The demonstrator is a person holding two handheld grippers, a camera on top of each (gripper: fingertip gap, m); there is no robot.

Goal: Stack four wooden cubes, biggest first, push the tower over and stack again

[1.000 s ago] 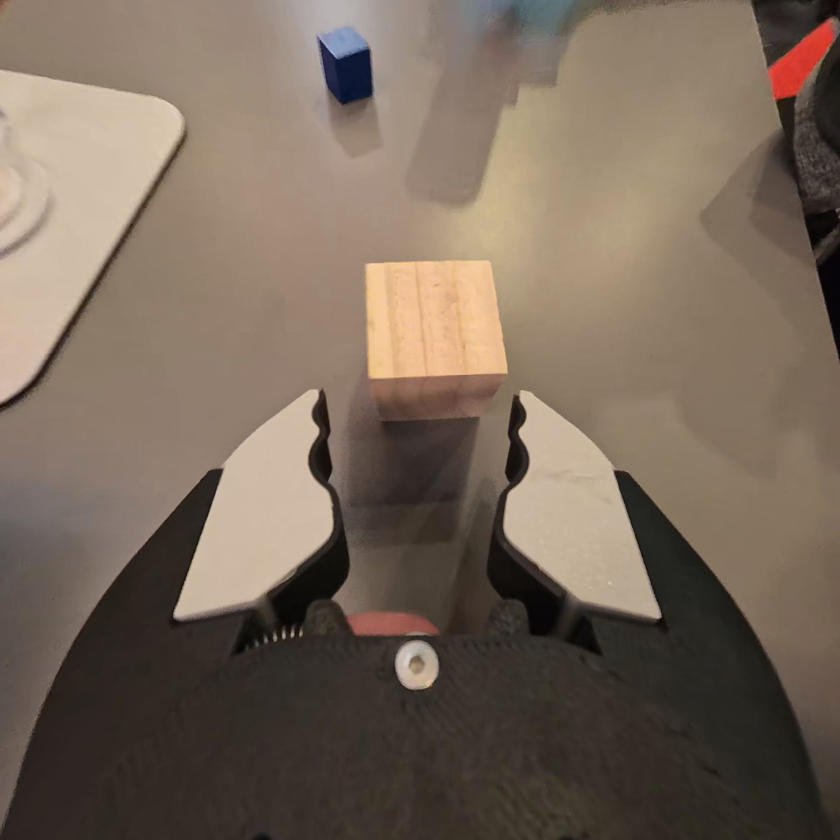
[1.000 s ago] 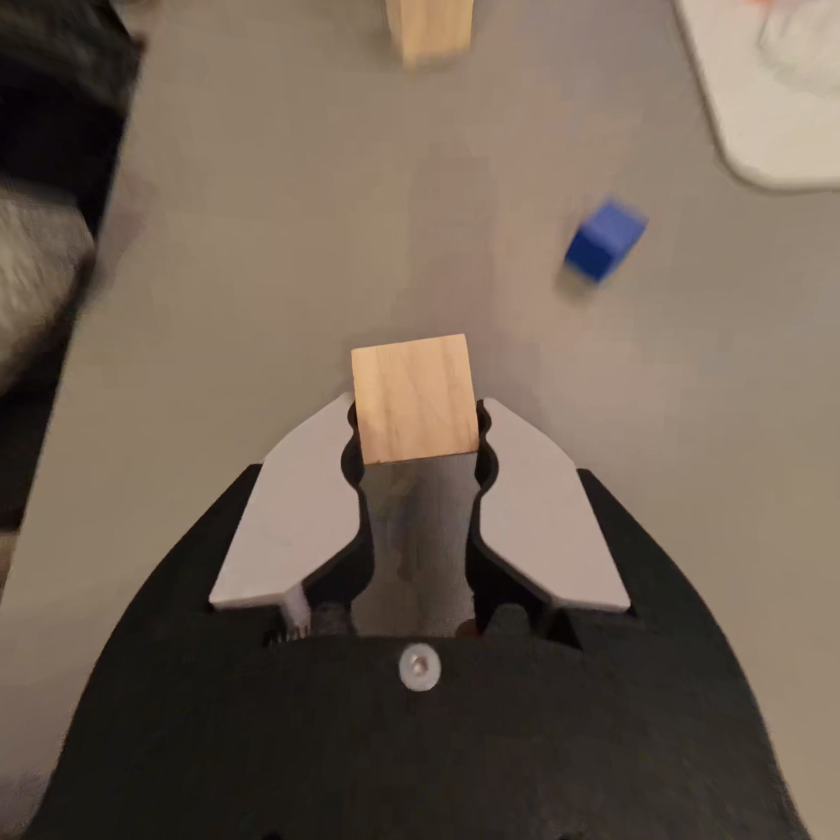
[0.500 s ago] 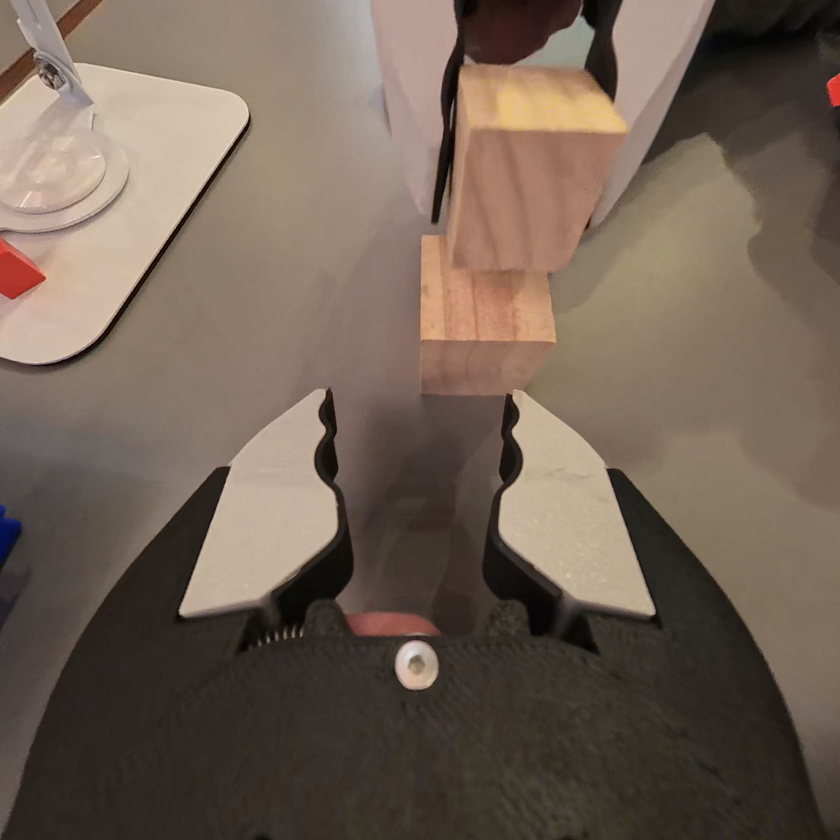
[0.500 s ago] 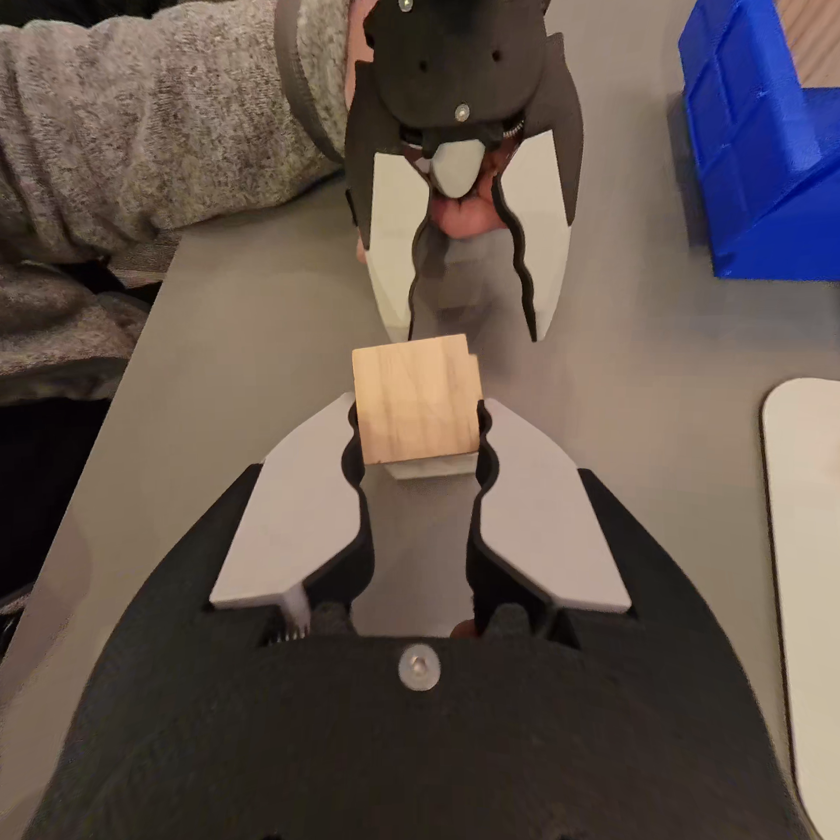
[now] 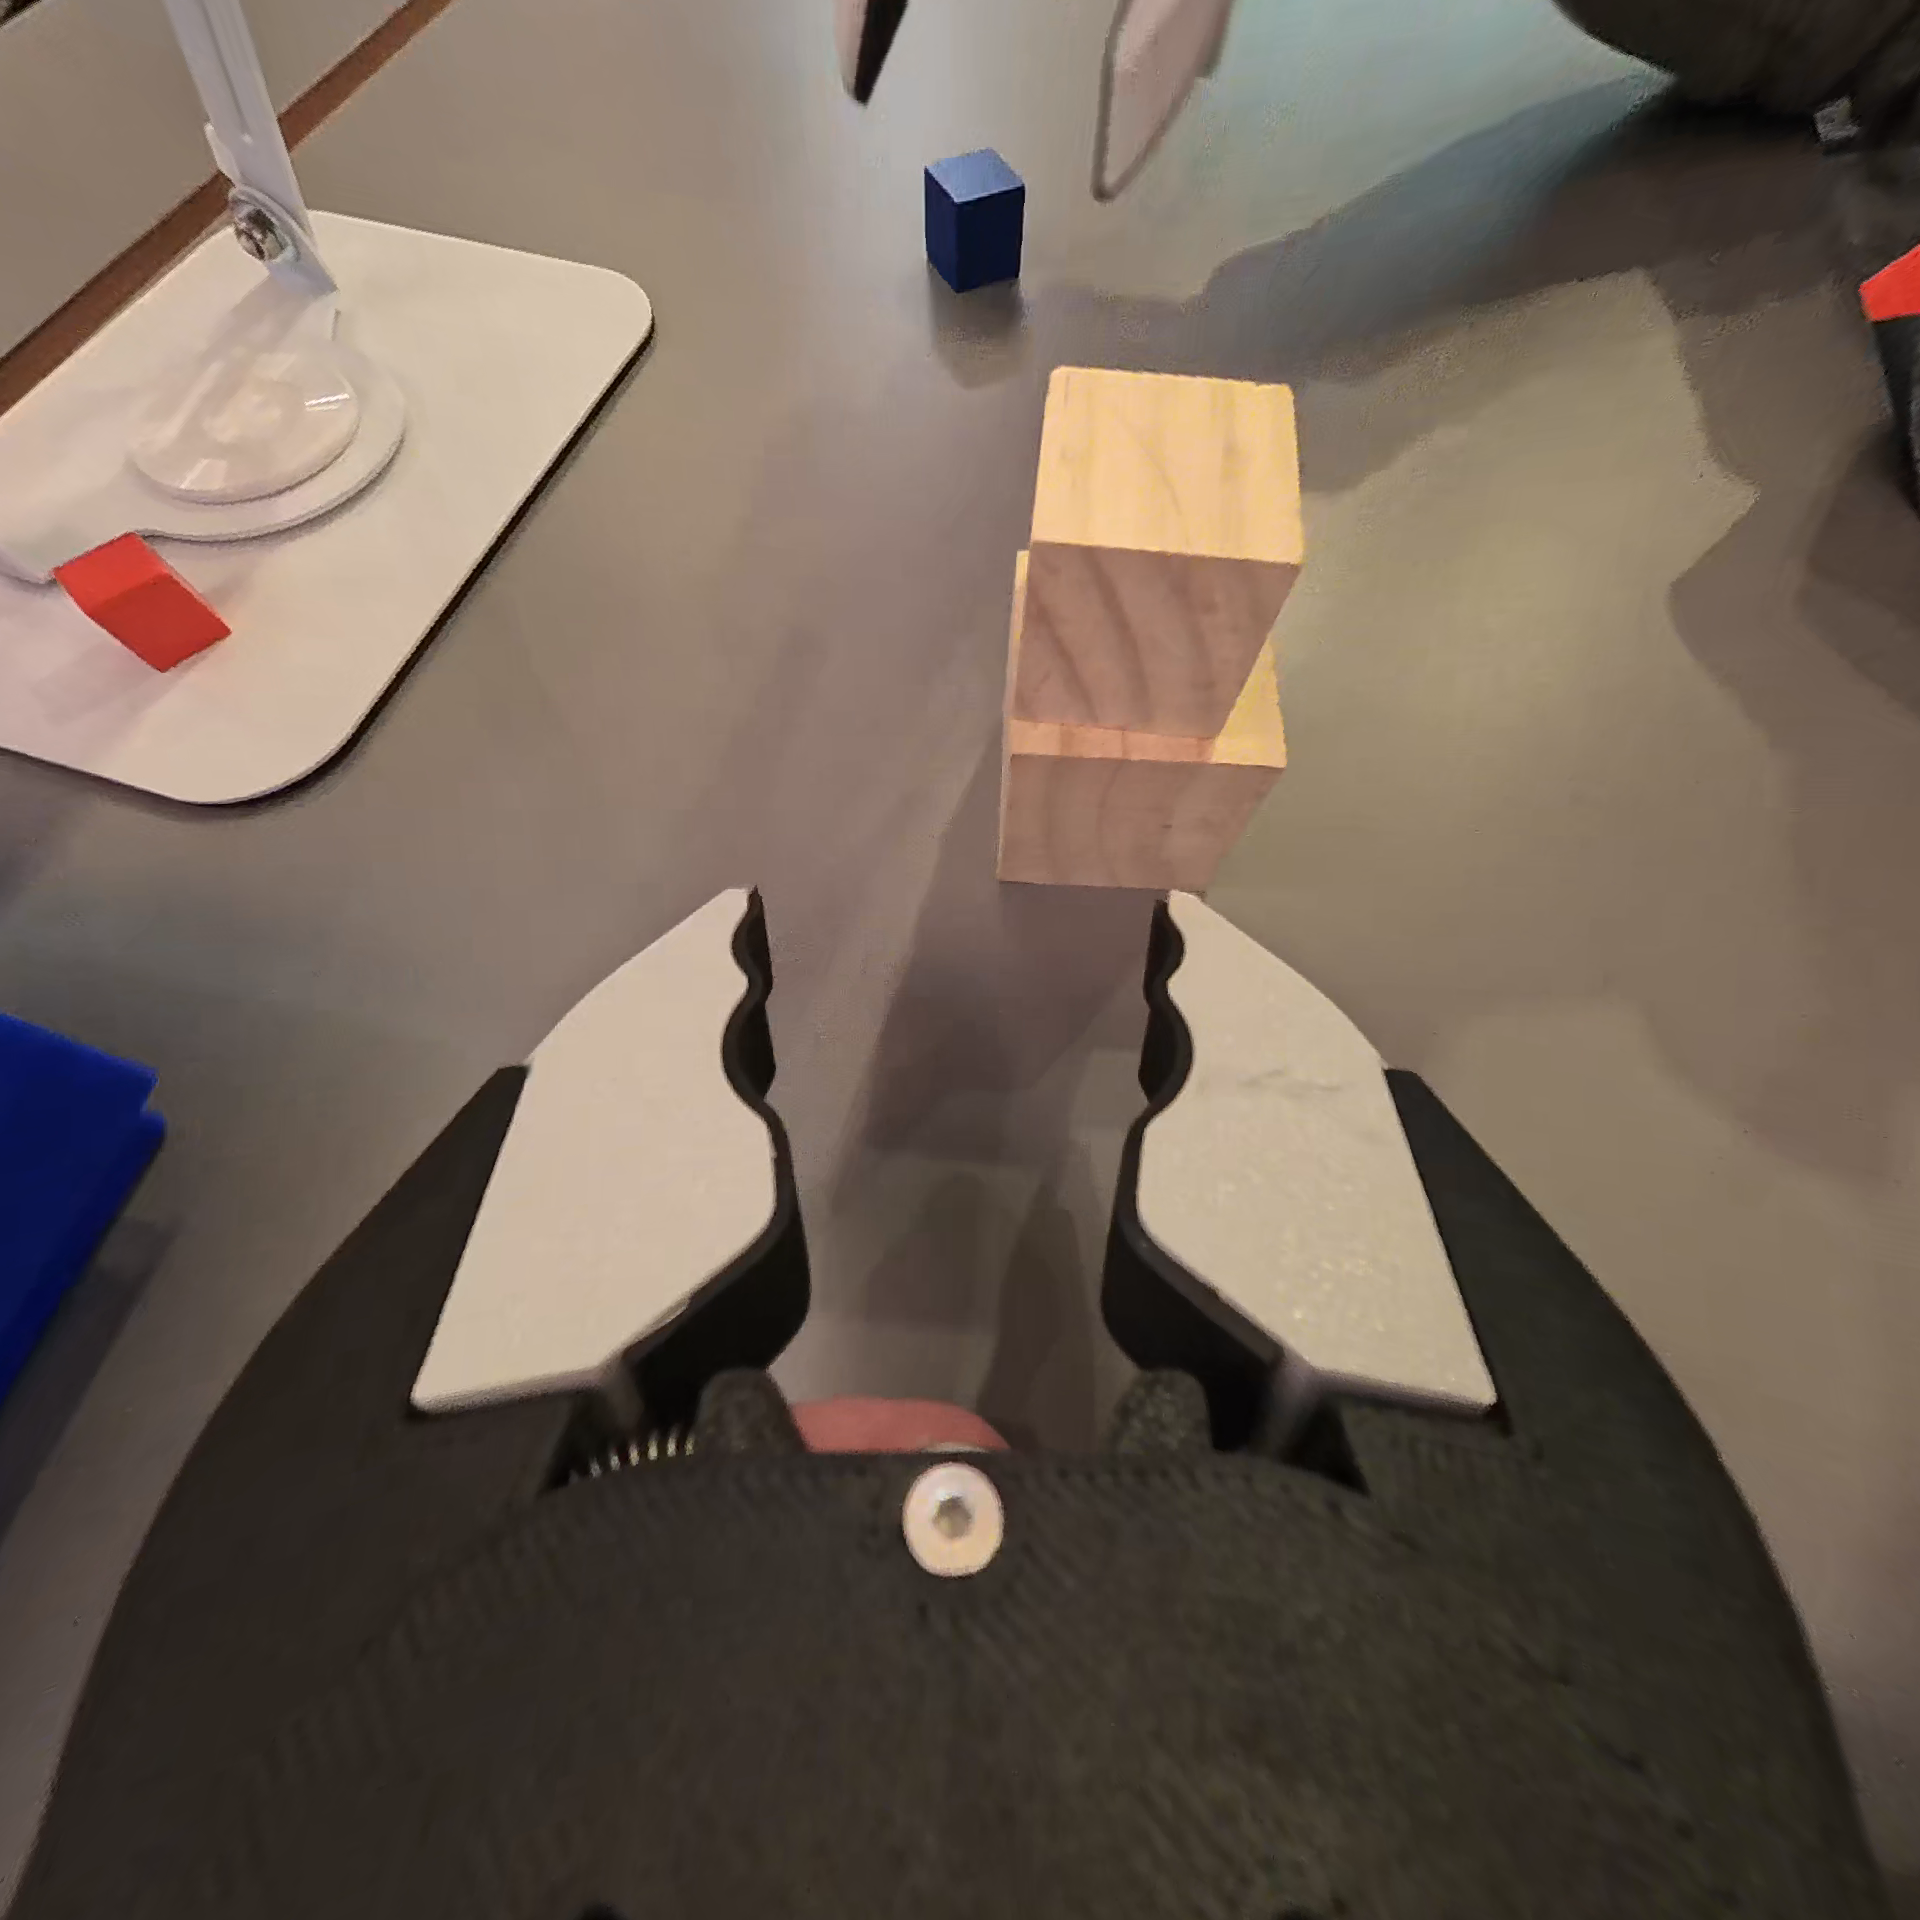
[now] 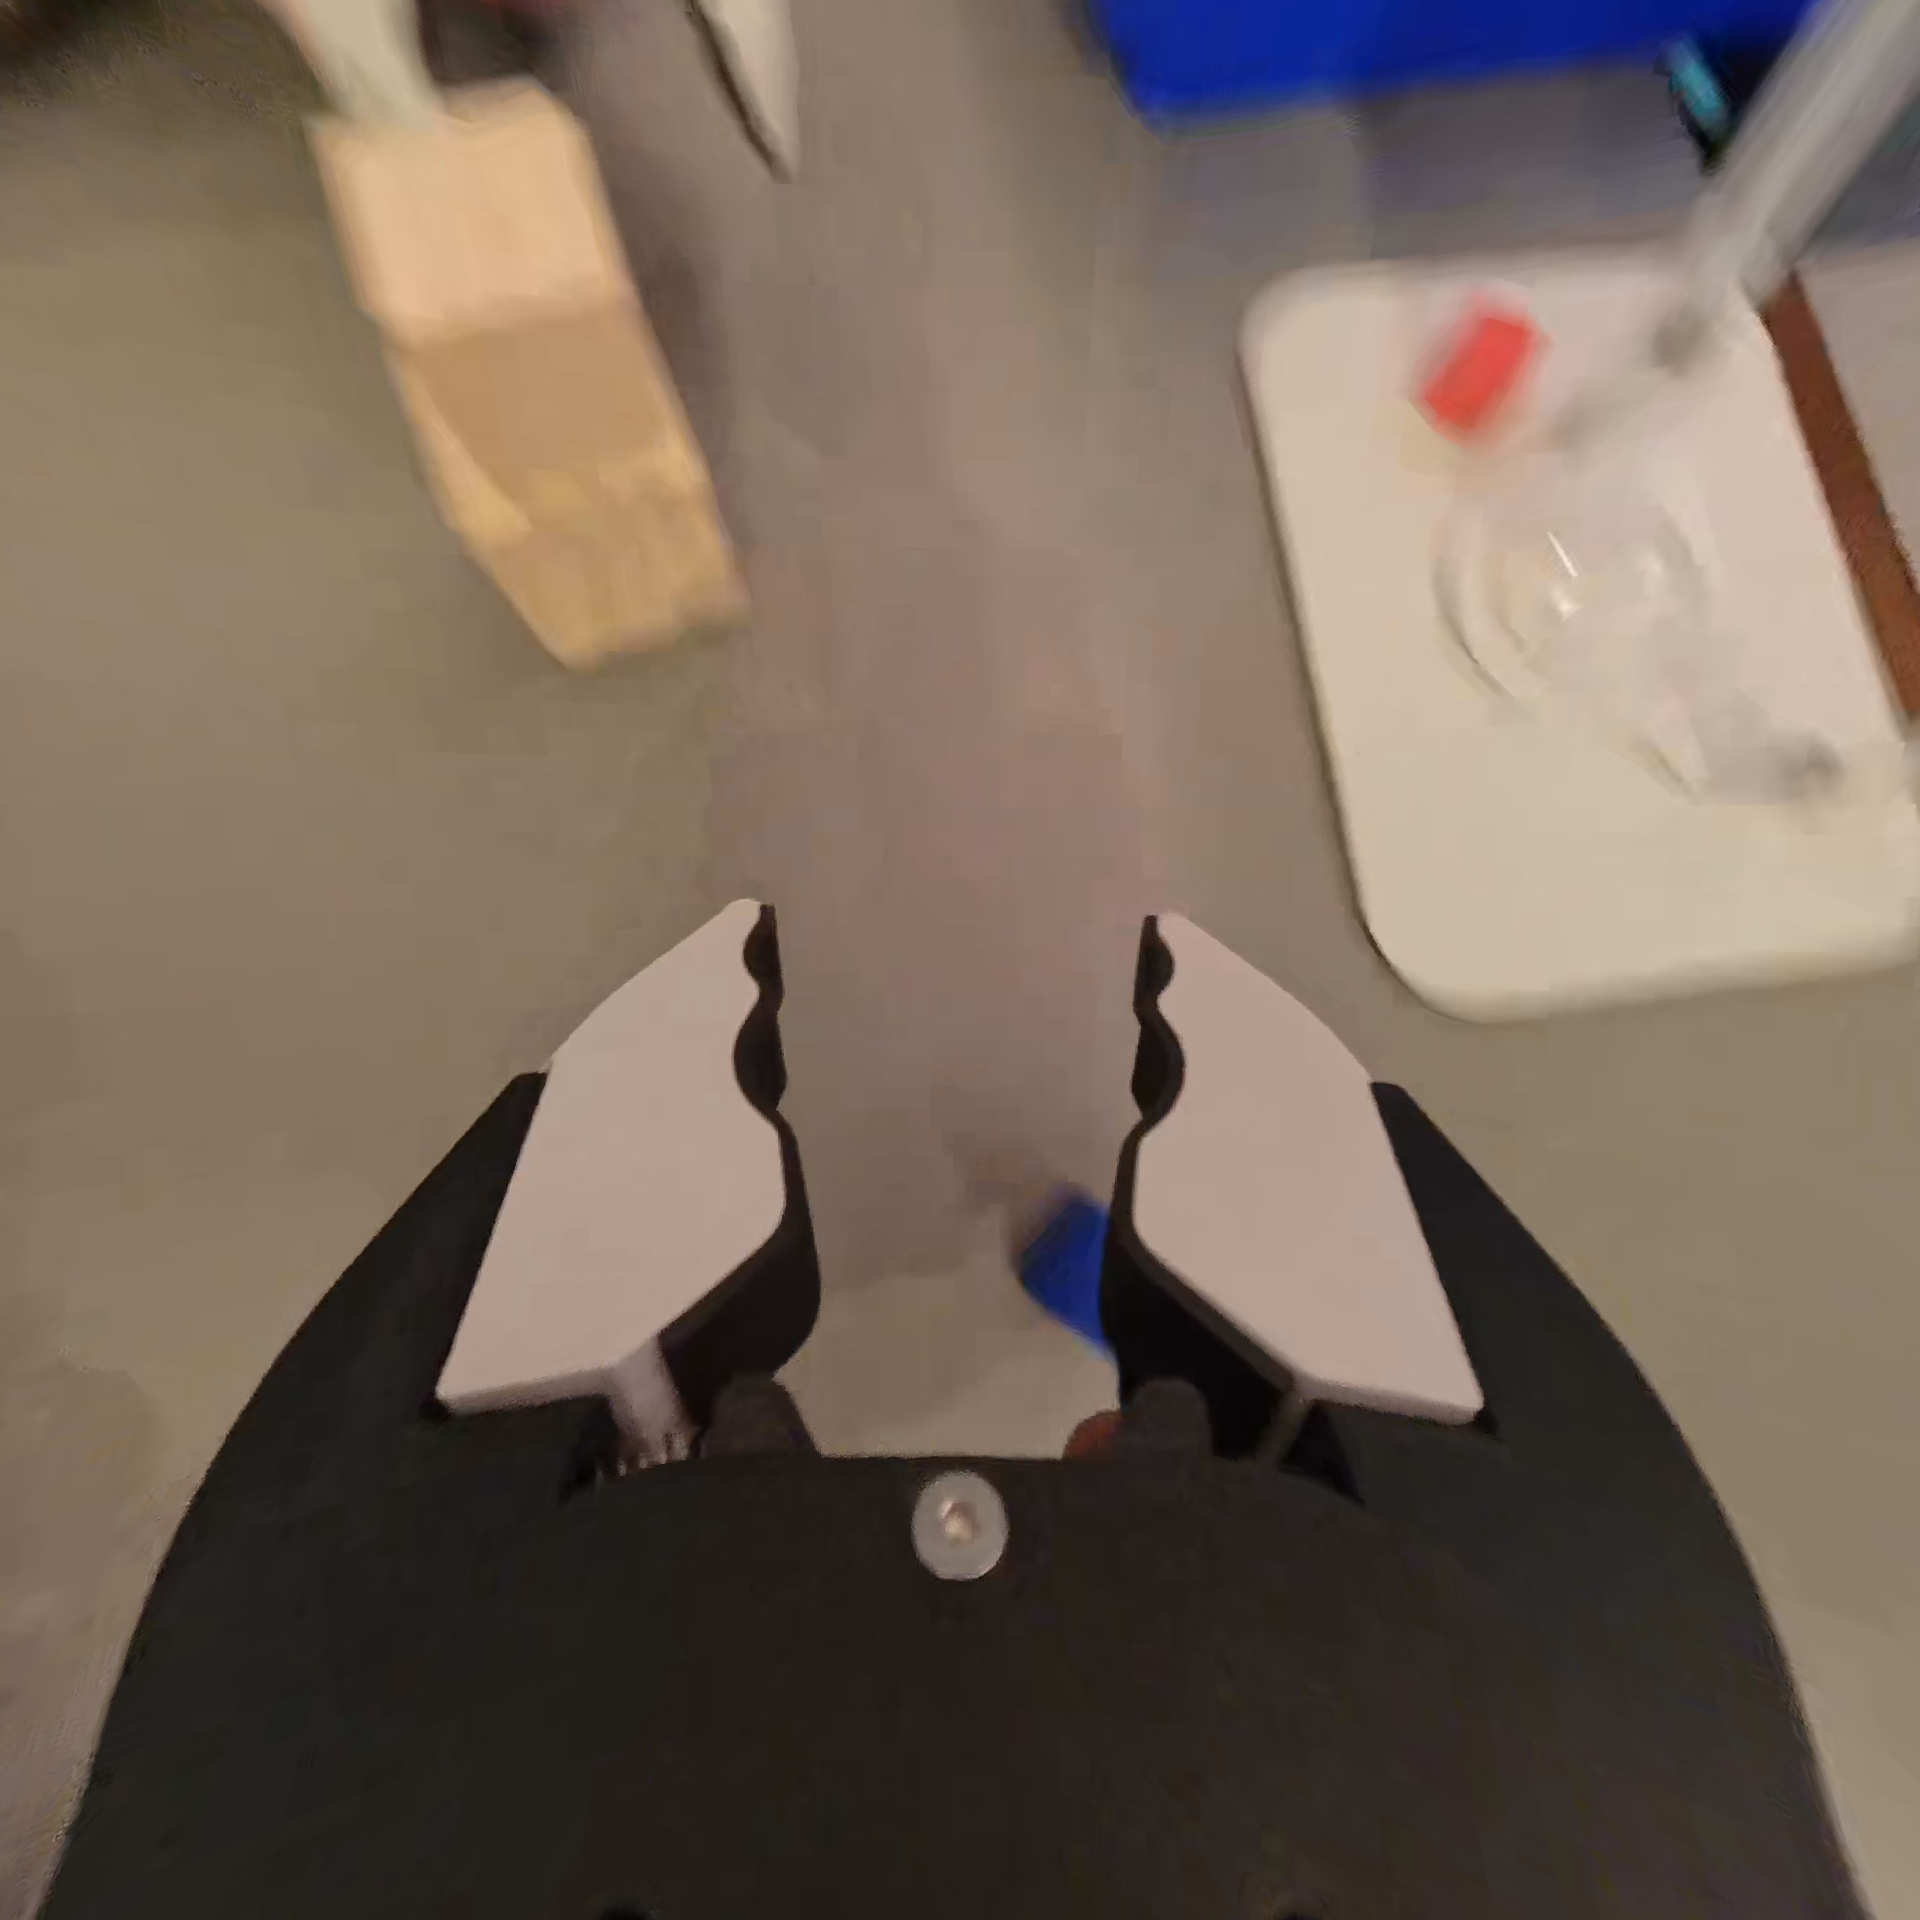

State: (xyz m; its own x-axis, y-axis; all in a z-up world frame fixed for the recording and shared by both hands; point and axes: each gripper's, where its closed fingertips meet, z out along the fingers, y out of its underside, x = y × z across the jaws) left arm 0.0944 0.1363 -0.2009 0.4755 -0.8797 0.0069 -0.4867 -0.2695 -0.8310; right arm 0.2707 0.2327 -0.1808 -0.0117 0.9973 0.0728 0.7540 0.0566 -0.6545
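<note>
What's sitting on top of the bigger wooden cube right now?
A smaller wooden cube rests on the bigger wooden cube, shifted a little off square. Nothing lies on the smaller one. The contact face between them is covered.

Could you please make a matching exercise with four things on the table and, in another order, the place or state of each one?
Things:
1. red block
2. small blue cube
3. upper wooden cube
4. left gripper

Places or states:
A. open and empty
B. on the white board
C. resting on the bottom wooden cube
D. alone on the grey table, beyond the stack

Pairs: 1-B, 2-D, 3-C, 4-A
</note>
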